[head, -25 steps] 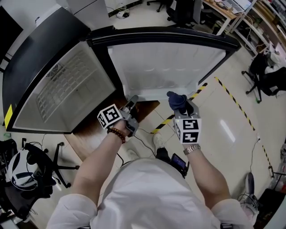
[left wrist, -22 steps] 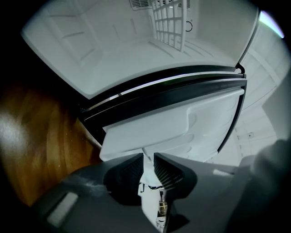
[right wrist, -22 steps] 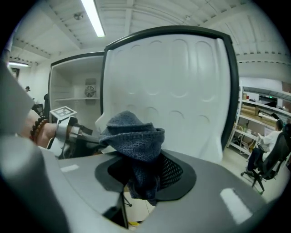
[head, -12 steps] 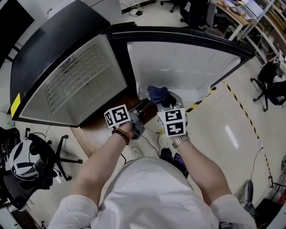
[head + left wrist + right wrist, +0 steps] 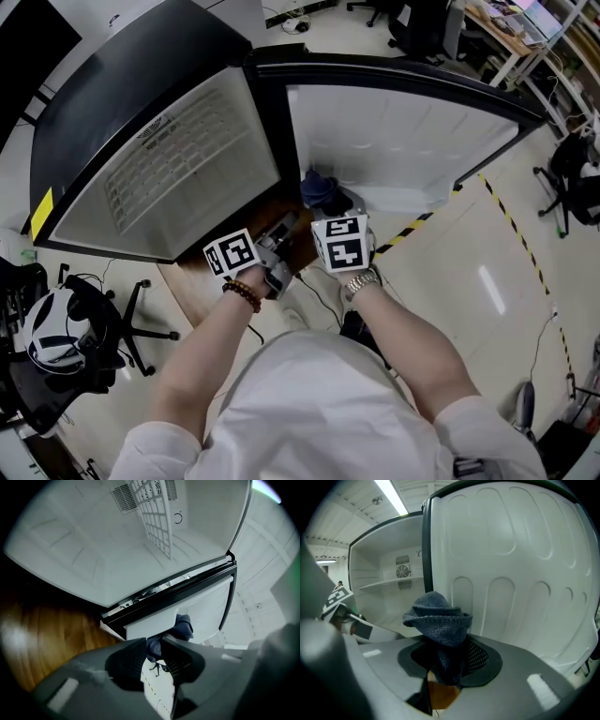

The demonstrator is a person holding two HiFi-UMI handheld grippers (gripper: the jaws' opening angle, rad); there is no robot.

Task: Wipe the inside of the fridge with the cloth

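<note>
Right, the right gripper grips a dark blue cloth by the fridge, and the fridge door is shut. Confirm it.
Wrong on the door: it stands wide open, as the head view shows, with the white interior exposed. The rest holds: the right gripper grips the dark blue cloth by the fridge.

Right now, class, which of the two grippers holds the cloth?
The right gripper: its fingers clamp the dark blue cloth. The left gripper, whose fingers have just been opening, grips nothing.
</note>
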